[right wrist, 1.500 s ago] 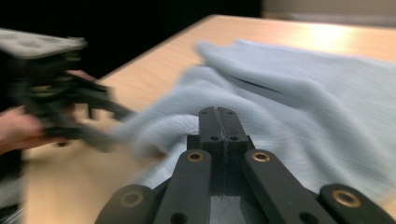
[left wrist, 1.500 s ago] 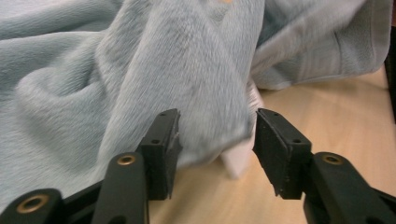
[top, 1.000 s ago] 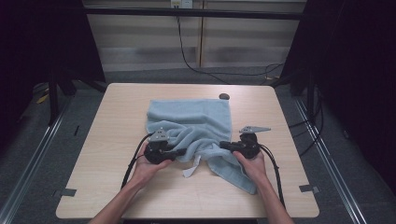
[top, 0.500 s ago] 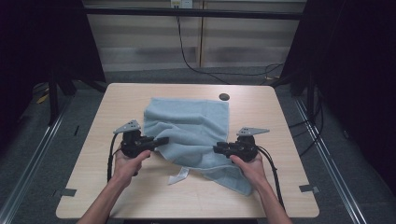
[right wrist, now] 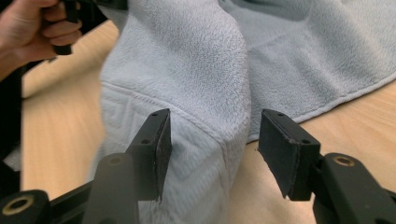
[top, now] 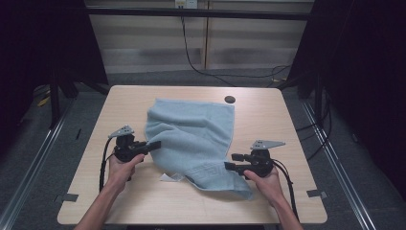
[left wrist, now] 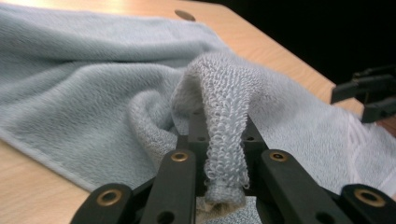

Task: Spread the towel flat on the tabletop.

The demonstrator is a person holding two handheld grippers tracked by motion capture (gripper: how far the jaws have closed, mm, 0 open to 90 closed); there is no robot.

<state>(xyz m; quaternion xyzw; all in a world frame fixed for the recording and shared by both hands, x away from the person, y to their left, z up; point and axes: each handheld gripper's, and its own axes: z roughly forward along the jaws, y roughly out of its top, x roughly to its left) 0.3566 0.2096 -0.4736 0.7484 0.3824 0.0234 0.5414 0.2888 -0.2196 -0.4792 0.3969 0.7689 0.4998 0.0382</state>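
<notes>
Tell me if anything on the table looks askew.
The towel lies crooked and rumpled, not flat. The left gripper pinches a fold at its left edge, and a white tag sticks out near the front.

A light wooden table (top: 143, 103) with rounded corners stands on a grey floor (top: 43, 158), and everything else is placed around it. A small dark round disc (top: 230, 99) lies on the table near its far right corner, and pieces of grey tape (top: 70, 197) sit at the table's near left and near right (top: 316, 193) edges. Beyond the table's far edge a pale panelled wall (top: 158, 43) carries a black cable (top: 191, 57) that hangs down and runs along the floor to the right, while dark frame posts (top: 55, 96) stand off the table's left side.
</notes>
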